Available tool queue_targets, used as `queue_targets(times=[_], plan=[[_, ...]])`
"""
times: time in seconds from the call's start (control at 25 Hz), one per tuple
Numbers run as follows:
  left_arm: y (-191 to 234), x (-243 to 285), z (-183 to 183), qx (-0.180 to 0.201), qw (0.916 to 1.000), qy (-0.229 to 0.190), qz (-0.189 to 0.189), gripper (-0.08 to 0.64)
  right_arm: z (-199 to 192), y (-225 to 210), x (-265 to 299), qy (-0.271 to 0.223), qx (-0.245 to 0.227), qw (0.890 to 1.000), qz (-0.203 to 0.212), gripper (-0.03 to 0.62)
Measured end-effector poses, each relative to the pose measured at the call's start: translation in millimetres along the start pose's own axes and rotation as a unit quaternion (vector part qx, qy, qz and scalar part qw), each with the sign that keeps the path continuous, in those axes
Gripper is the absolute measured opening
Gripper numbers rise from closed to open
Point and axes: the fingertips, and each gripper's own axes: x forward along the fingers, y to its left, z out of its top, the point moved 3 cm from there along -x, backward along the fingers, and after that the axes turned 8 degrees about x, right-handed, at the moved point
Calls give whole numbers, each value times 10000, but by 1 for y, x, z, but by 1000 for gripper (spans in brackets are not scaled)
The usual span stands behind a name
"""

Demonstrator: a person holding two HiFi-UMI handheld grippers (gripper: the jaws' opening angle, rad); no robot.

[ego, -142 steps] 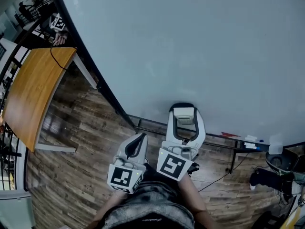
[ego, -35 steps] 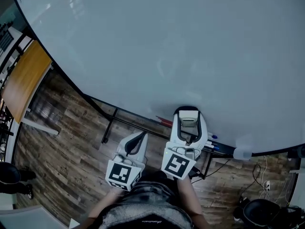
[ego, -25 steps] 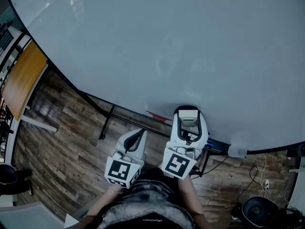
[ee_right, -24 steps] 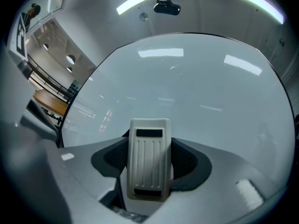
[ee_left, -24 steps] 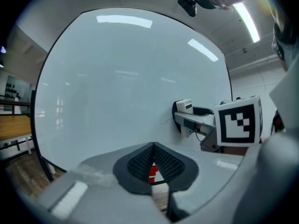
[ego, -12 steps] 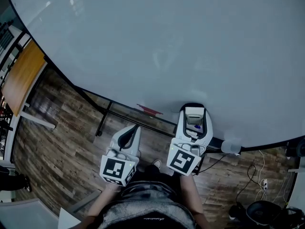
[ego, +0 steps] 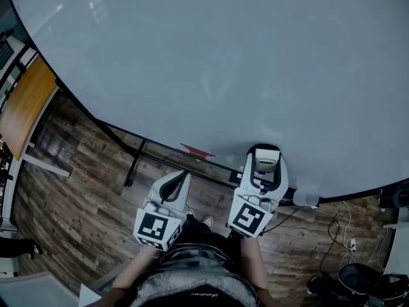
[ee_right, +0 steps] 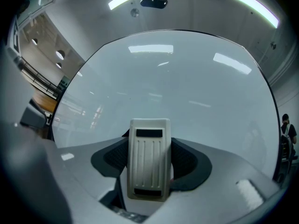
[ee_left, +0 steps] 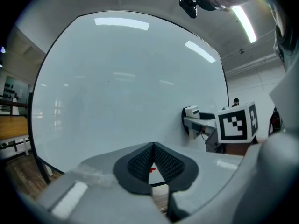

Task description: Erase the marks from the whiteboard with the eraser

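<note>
A large whiteboard [ego: 211, 62] fills the upper part of the head view, and I see no marks on it. My right gripper [ego: 266, 160] is shut on a white ribbed eraser [ee_right: 149, 157], which it holds at the board's lower edge, near the pen ledge. In the head view the eraser [ego: 266, 158] shows between the jaws. My left gripper [ego: 182, 179] hangs lower and to the left, over the floor, shut with nothing in it. Its black pads [ee_left: 142, 161] meet at the tips in the left gripper view, where the whiteboard [ee_left: 117, 97] lies ahead.
A red marker [ego: 195, 149] and a blue pen [ego: 263, 187] lie on the ledge under the board, with a white object [ego: 305, 198] at the ledge's right end. A wooden table [ego: 22, 107] stands at far left. Cables and dark gear [ego: 364, 280] sit on the plank floor at lower right.
Over the earlier frames the view has swung along the board. In the last half second my right gripper with the eraser has moved slightly right; the left gripper stays low and shut.
</note>
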Motion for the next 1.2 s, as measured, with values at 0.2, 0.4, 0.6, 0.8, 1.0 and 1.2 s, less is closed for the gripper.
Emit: queue_targets(times=[0.2, 0.4, 0.6, 0.8, 1.0, 1.2], plan=[[1, 7, 3, -74, 9997, -54, -243, 3, 0, 1, 0, 51, 17, 9999, -116, 262], [-1, 12, -3, -105, 9982, -72, -580, 3, -1, 2, 1, 82, -60, 9996, -261, 262], [3, 16, -9, -96, 9970, -156, -757, 3, -2, 1, 2, -57, -196, 9987, -461, 262], [6, 16, -15, -95, 9973, -72, -727, 3, -1, 5, 2, -159, -315, 9987, -368, 262], [-9, 32, -5, -68, 9976, -109, -677, 3, -3, -1, 1, -76, -539, 9985, -114, 264], [-39, 52, 9, -194, 9982, -153, -545, 3, -8, -22, -5, 122, -487, 9987, 77, 262]])
